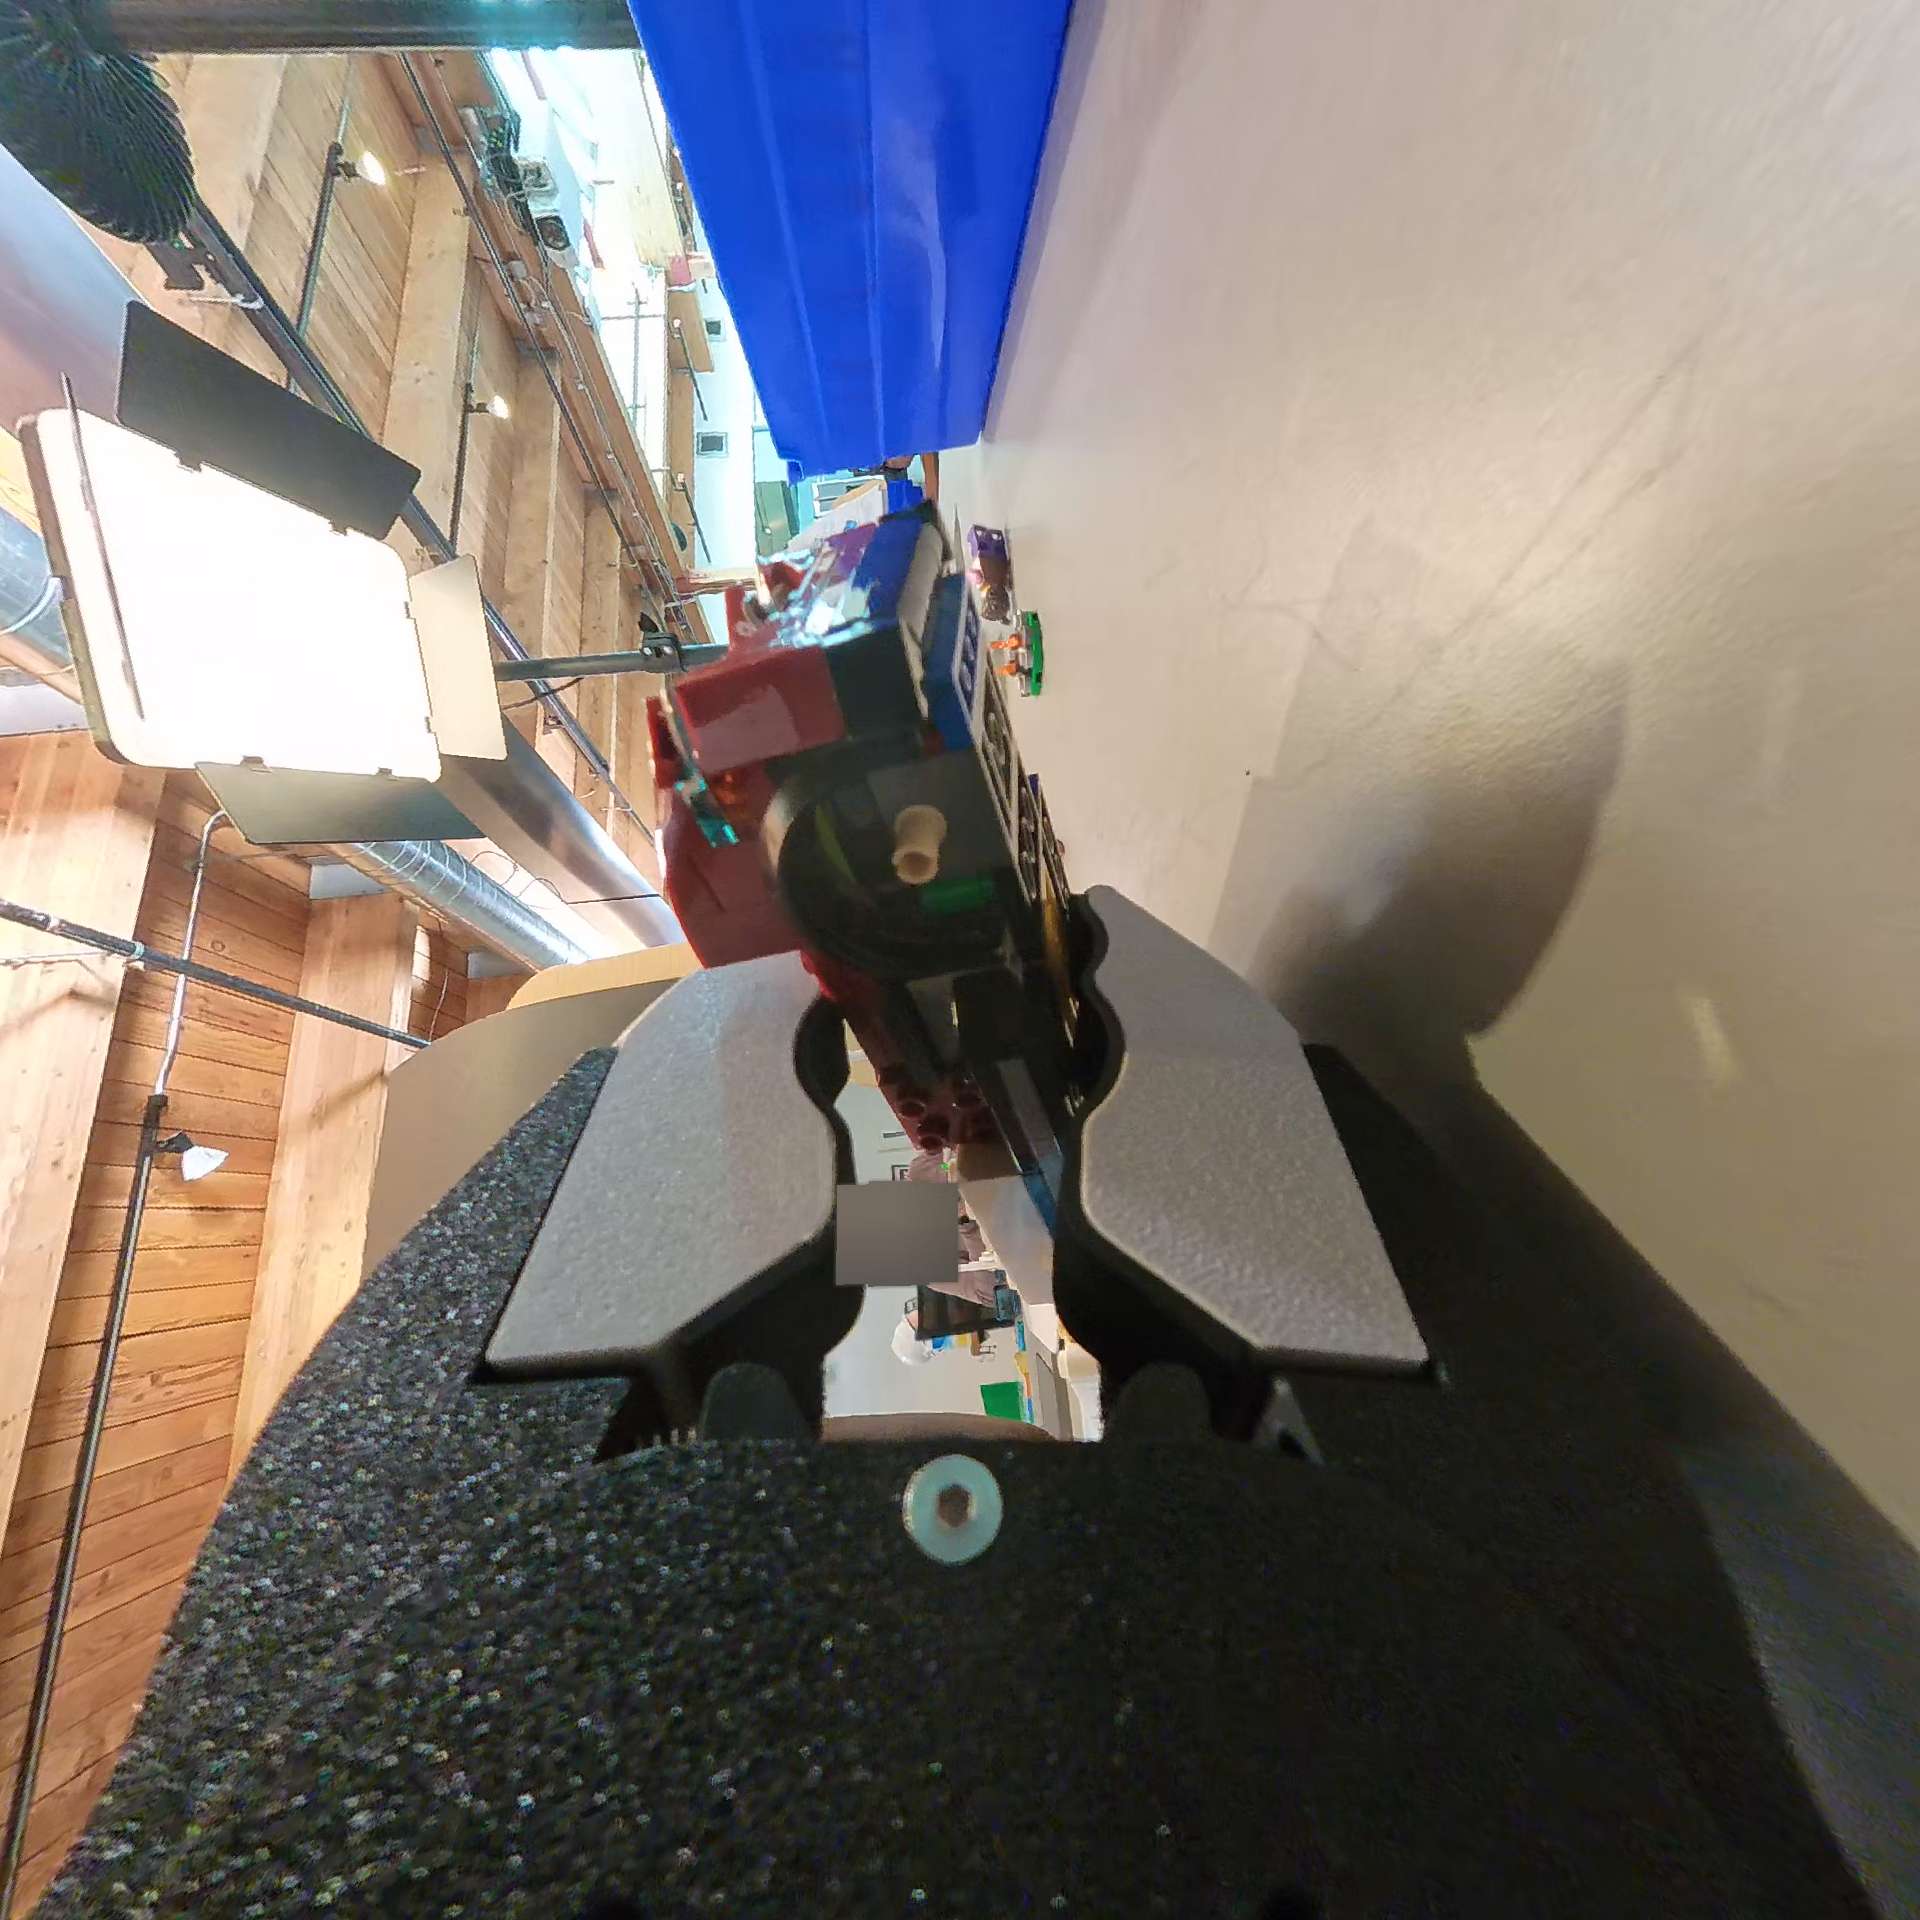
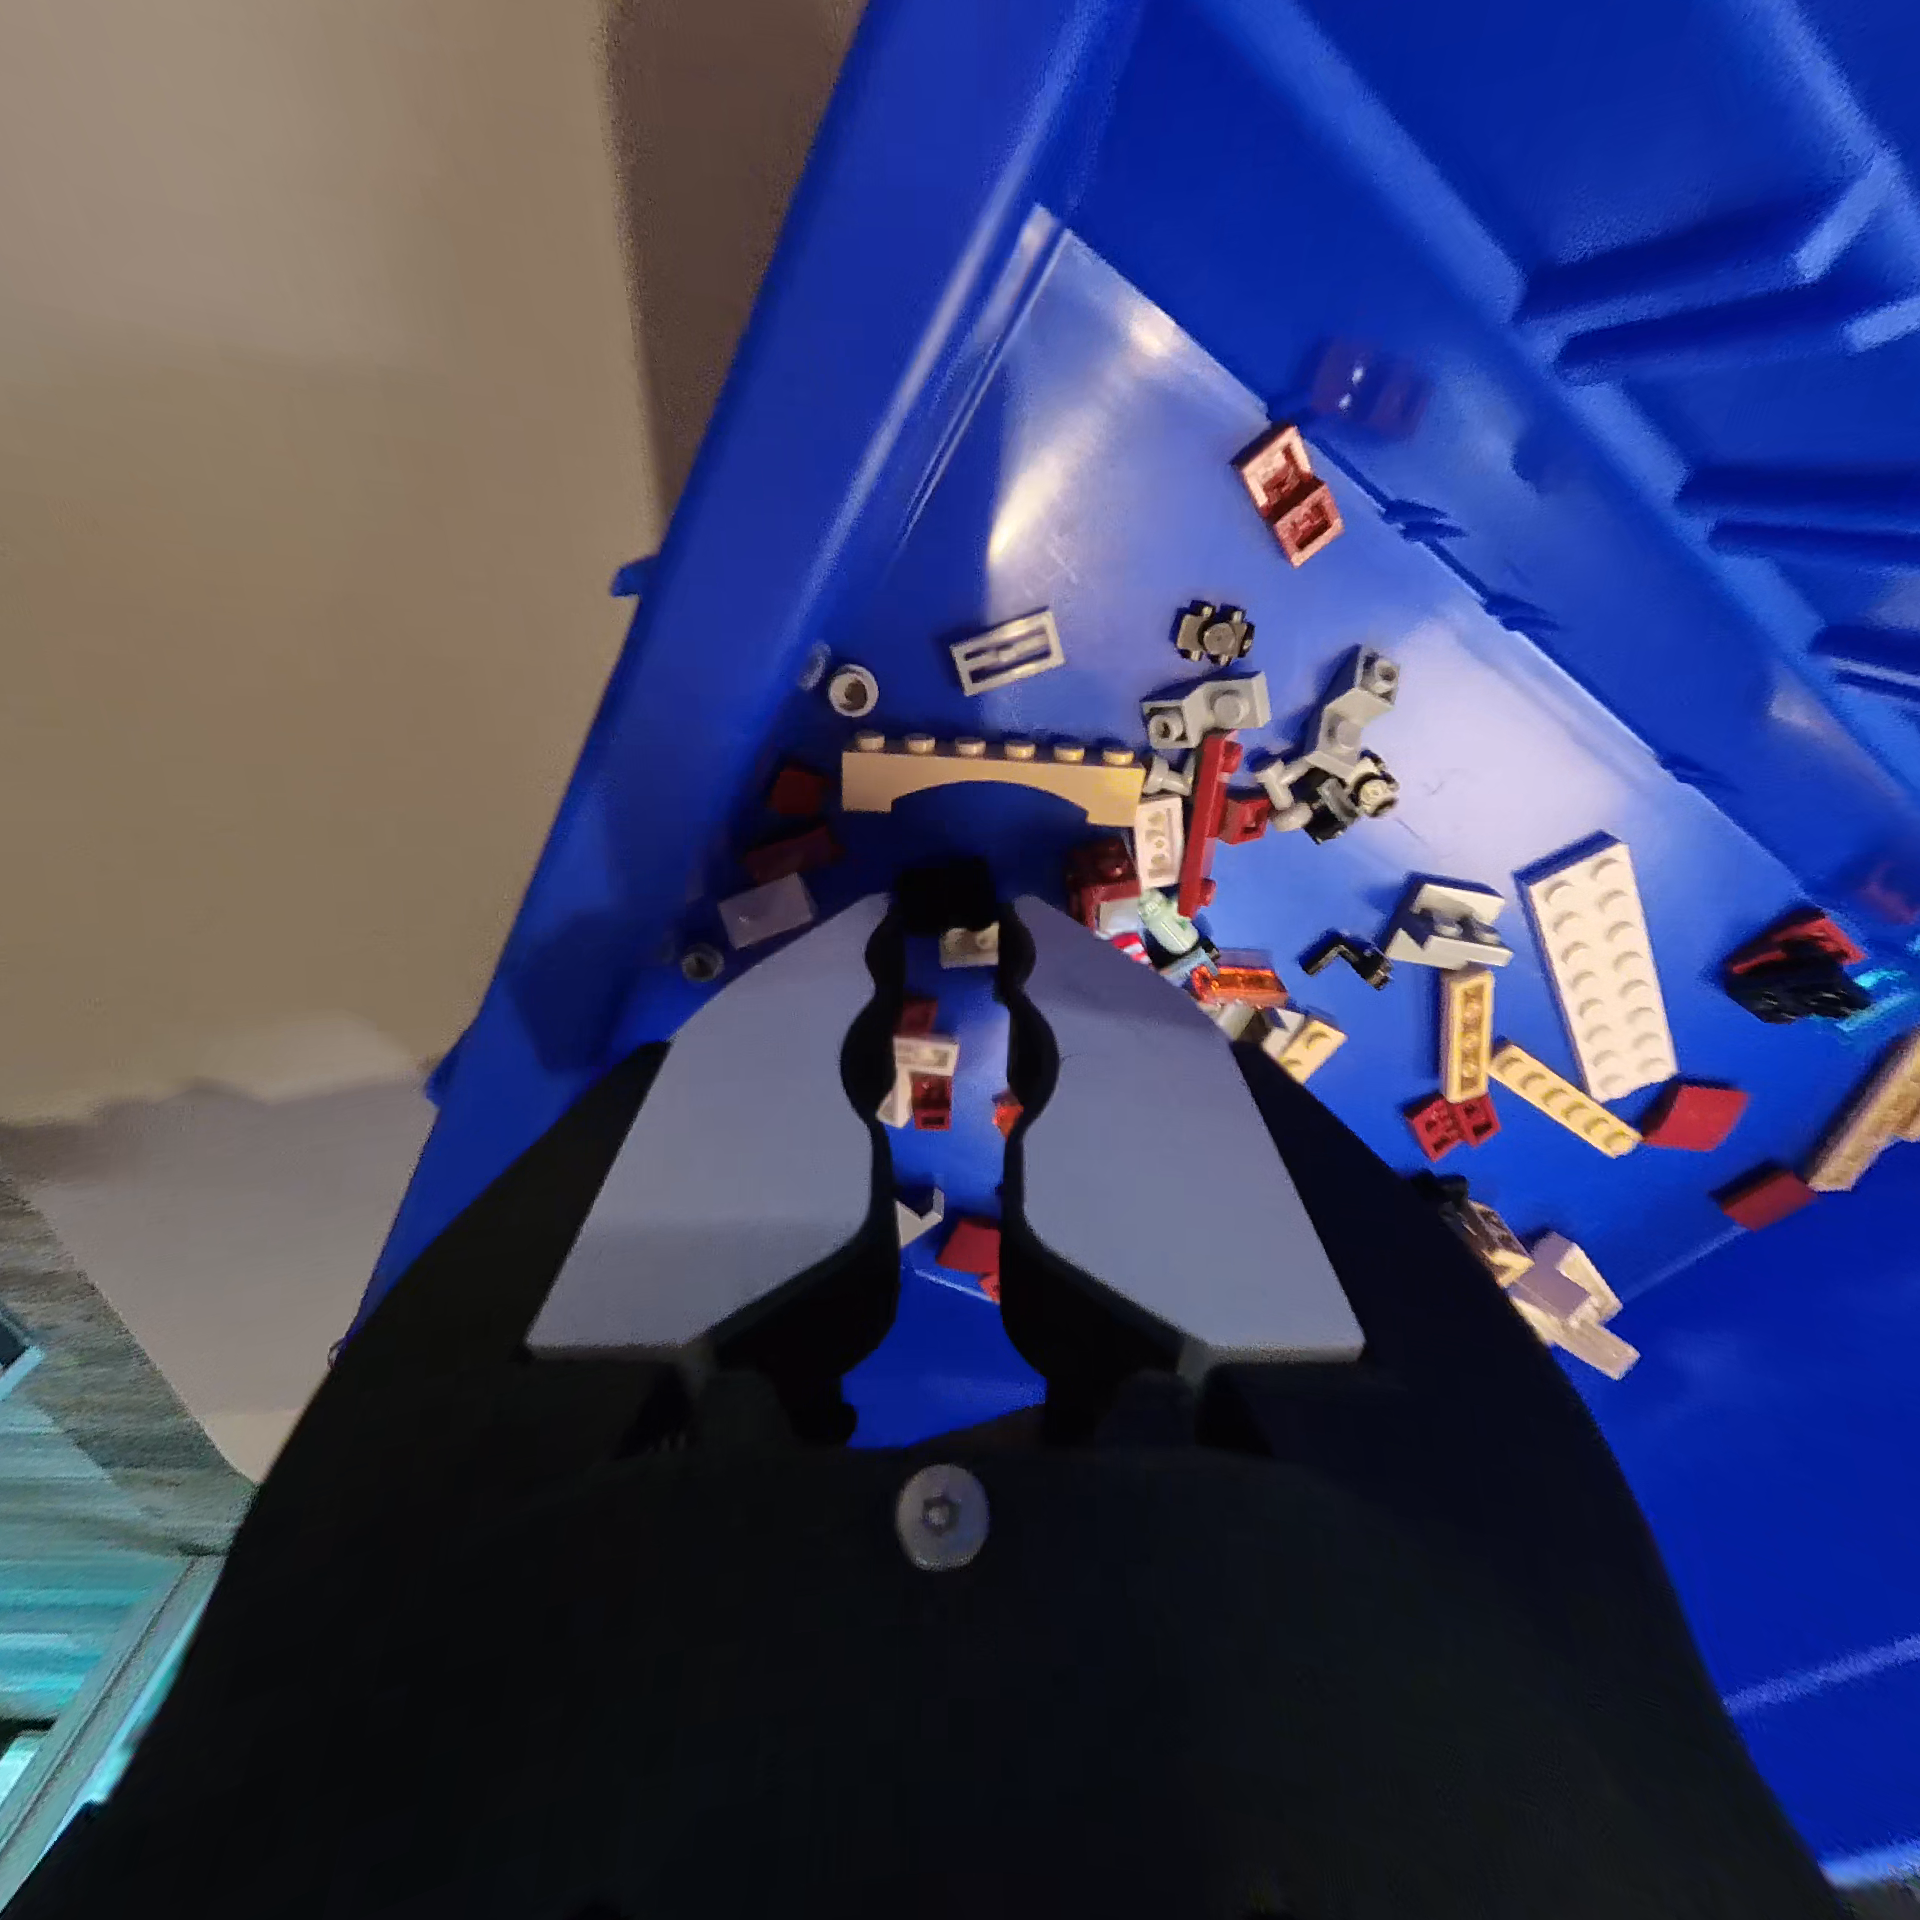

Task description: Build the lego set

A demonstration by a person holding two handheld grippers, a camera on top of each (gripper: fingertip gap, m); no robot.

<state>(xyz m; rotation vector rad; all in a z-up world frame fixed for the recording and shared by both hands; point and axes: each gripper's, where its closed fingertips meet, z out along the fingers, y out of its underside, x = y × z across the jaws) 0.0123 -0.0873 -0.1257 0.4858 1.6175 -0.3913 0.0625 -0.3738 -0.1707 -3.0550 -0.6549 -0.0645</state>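
Observation:
In the left wrist view my left gripper (image 1: 945, 987) is shut on a built brick model (image 1: 862, 727) of dark red, black and blue parts, with a tan peg on a black round part. Both grey fingers (image 1: 707, 1122) press its lower end, and the model sticks out ahead, close to the pale table (image 1: 1455, 520). In the right wrist view my right gripper (image 2: 948, 904) hangs over the open blue bin (image 2: 935, 312) and is shut on a small black brick (image 2: 940, 896) at its fingertips. A tan arch brick (image 2: 987, 784) lies just beyond the tips.
Several loose bricks lie on the bin floor: a white plate (image 2: 1600, 966), red pieces (image 2: 1291, 497) and grey pieces (image 2: 1210, 712). The blue bin (image 1: 862, 208) stands on the table past the model. Small loose pieces (image 1: 1029, 655) lie on the table. A lit studio light panel (image 1: 249, 592) stands to the side.

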